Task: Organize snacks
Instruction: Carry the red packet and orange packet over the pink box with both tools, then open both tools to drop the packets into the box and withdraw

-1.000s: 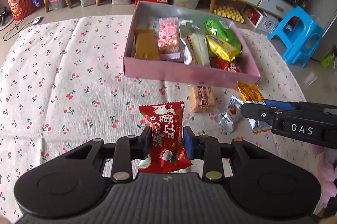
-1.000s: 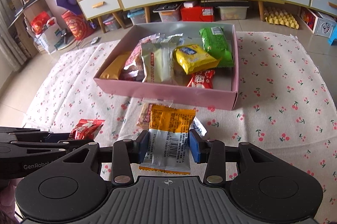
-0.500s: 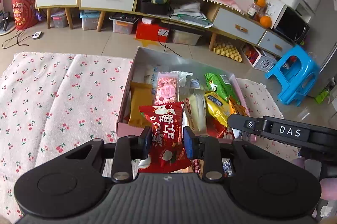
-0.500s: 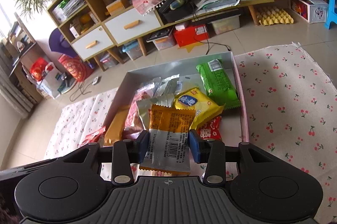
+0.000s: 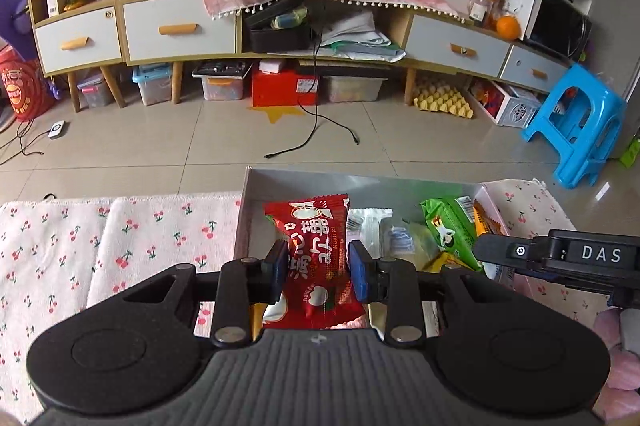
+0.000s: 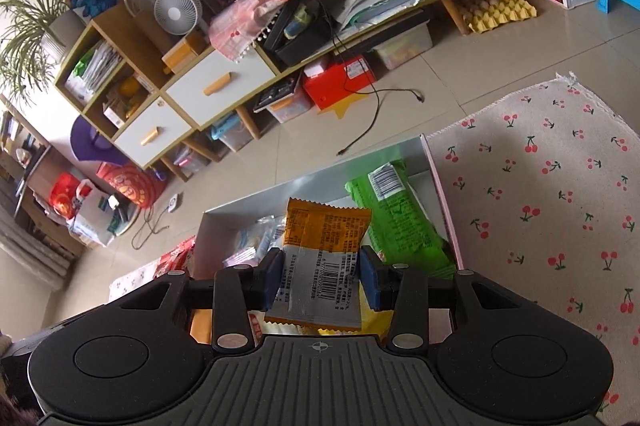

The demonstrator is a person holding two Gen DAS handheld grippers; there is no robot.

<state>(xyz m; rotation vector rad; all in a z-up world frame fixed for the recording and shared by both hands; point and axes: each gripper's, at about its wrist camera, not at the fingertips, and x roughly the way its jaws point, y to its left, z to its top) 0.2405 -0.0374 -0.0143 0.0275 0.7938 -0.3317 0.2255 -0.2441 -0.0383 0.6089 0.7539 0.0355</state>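
My left gripper (image 5: 318,270) is shut on a red snack packet (image 5: 318,258) and holds it above the near left part of the pink box (image 5: 245,209). My right gripper (image 6: 320,280) is shut on an orange and silver snack packet (image 6: 322,262) and holds it above the same box (image 6: 440,193). The box holds several snacks, among them a green packet (image 6: 394,214), which also shows in the left wrist view (image 5: 450,226). The right gripper's body (image 5: 560,256) shows at the right of the left wrist view.
The box sits on a white cloth with cherry print (image 6: 540,185), which also shows in the left wrist view (image 5: 120,242). Beyond lie a tiled floor, a long cabinet (image 5: 180,25) with drawers and a blue stool (image 5: 576,125).
Both grippers rose from the cloth with their packets and moved forward over the box. The views tilted up, so the room fills more of each frame.
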